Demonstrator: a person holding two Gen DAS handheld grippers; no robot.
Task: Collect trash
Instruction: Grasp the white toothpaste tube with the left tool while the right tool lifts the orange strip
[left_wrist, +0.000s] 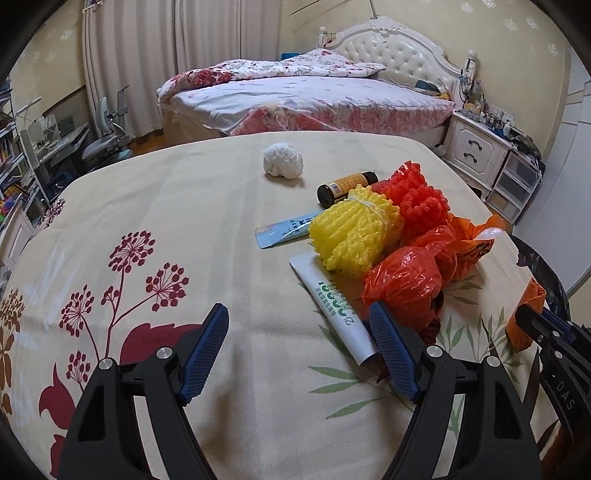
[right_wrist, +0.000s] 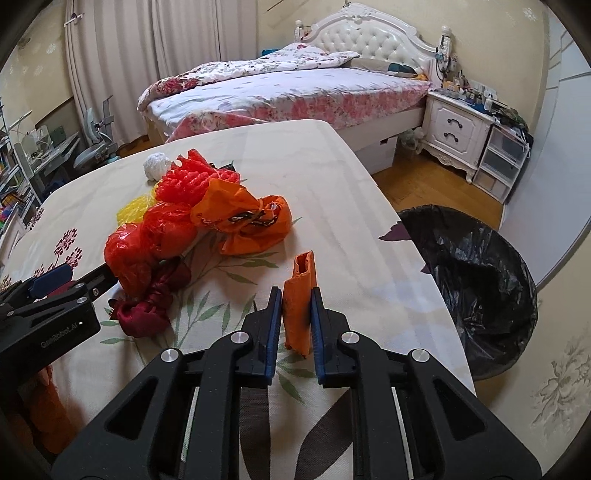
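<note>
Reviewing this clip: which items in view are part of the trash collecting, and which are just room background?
Job items:
- orange wrapper in right tool
- red plastic bags
- yellow foam net
- white tube
- brown bottle
- black-lined bin

Background:
- bed
- nightstand
- curtains

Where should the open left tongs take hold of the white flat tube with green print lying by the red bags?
Grip the white flat tube with green print across its narrow width at the bare middle, coming from above. It lies flat on the tablecloth, its far end under the yellow foam net, so the left tongs likely need to straddle its long edges.
</note>
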